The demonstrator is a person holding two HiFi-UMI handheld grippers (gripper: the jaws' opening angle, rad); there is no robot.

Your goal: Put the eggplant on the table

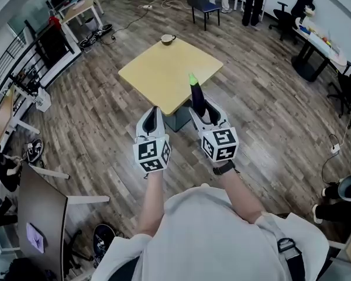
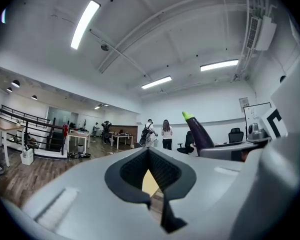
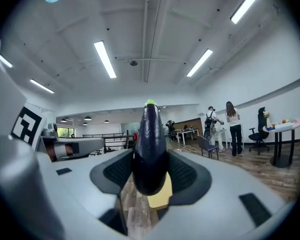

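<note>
Transport step under way.
- You are pinching the dark purple, green-capped eggplant (image 3: 150, 149) by its blunt end in your right hand-held gripper (image 1: 200, 105), pads pressing both flanks. It is off the surface, green tip pointing away from you.
- Your left hand-held gripper (image 2: 149, 176) is riding alongside, jaws pressed together, carrying nothing.
- From the head view, the eggplant is sitting in line with the near edge of the yellow square-topped surface (image 1: 164, 69); height above it is hard to judge. A white cup (image 1: 168, 39) is standing at the far corner.

Next, probably: bring the right hand-held gripper forward over bare yellow top, lower until the eggplant rests, then spread the jaws.
</note>
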